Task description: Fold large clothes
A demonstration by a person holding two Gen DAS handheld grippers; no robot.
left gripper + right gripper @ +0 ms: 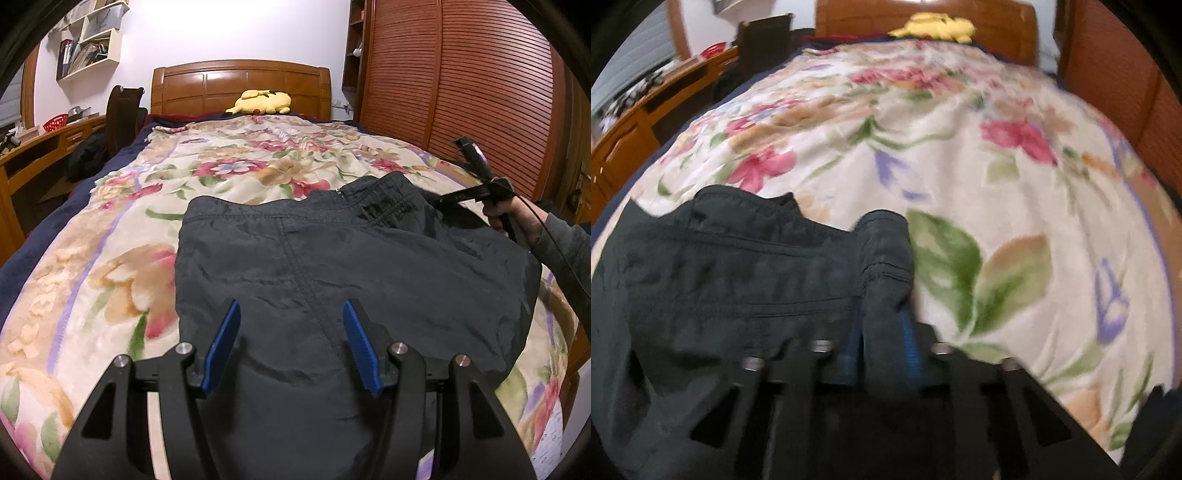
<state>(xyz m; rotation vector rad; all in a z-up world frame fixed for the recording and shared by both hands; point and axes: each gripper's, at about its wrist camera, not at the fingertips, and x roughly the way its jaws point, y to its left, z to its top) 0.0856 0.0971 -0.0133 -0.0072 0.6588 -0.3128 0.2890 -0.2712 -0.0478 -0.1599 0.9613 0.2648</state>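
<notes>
Your dark trousers (351, 258) lie spread across the lower middle of the left wrist view, on the floral blanket (122, 258) that covers the bed, with the waistband end toward the upper right of that frame and the long seam running down toward the camera. Your right gripper (879, 332) has its blue pads pinched on a bunched fold at the waistband corner, seen at the centre bottom of the right wrist view; the cloth rises between the pads as a small gathered ridge, so the hold looks firm enough to lift that corner for a fold. In the left wrist view the same tool shows at the right edge, gripped by your hand (517, 218) with a grey sleeve behind it. Your left gripper (291, 347) stands about half open at the bottom centre, blue pads apart and nothing between them, poised over the cloth; I judge it waits there to take the near edge or hold the fabric flat. The trousers look like thin, crinkly woven fabric with a slight sheen, stitched seams and an elastic gathered waist, so they should slide and crease easily. The blanket is thick and plush, which may drag at the cloth. A yellow plush toy (260, 101) sits by the wooden headboard (240, 81) at the upper centre, well apart
</notes>
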